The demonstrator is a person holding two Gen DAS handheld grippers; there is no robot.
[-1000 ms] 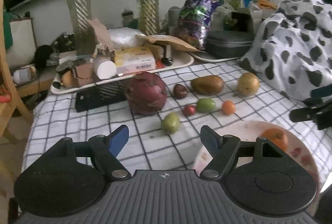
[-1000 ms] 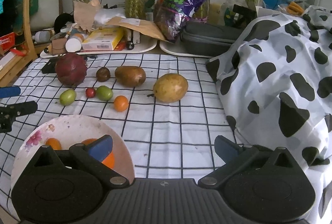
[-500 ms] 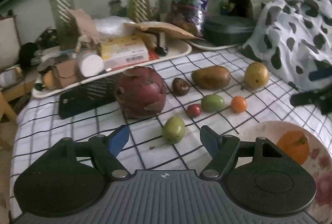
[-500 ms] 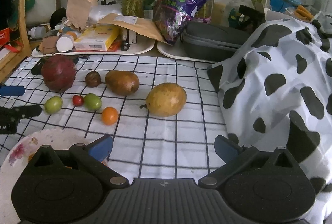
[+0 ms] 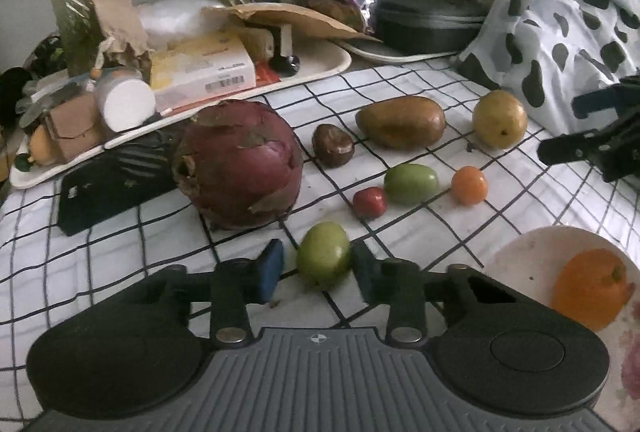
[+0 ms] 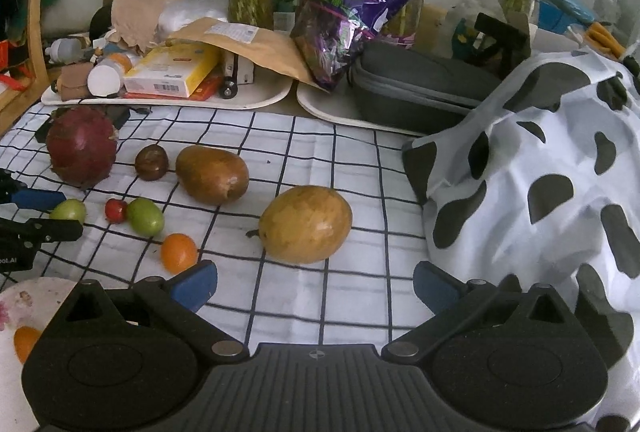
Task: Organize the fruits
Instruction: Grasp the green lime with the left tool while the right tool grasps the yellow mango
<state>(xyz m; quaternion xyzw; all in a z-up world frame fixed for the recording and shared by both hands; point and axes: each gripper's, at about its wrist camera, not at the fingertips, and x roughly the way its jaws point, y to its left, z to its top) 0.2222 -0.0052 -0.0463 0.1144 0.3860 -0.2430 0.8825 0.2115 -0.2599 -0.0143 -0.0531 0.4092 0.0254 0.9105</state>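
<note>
My left gripper (image 5: 316, 266) sits around a small green fruit (image 5: 323, 259) on the checked cloth; its jaws are narrowed with a small gap on the left side. Behind it lie a dragon fruit (image 5: 239, 164), a red fruit (image 5: 369, 202), another green fruit (image 5: 411, 183), a small orange fruit (image 5: 469, 185), a dark round fruit (image 5: 333, 145), a brown mango (image 5: 401, 122) and a yellow mango (image 5: 499, 118). A floral plate (image 5: 520, 252) at right holds an orange (image 5: 591, 288). My right gripper (image 6: 315, 286) is open and empty, just in front of the yellow mango (image 6: 306, 224).
A cluttered white tray (image 6: 256, 98) with boxes and a paper envelope stands at the back. A grey case (image 6: 420, 84) sits on a second tray. A cow-print cloth (image 6: 540, 172) covers the right side. A black box (image 5: 108, 188) lies left of the dragon fruit.
My left gripper moved forward and down to the near green fruit and its jaws narrowed around it. My right gripper moved forward toward the yellow mango, staying open.
</note>
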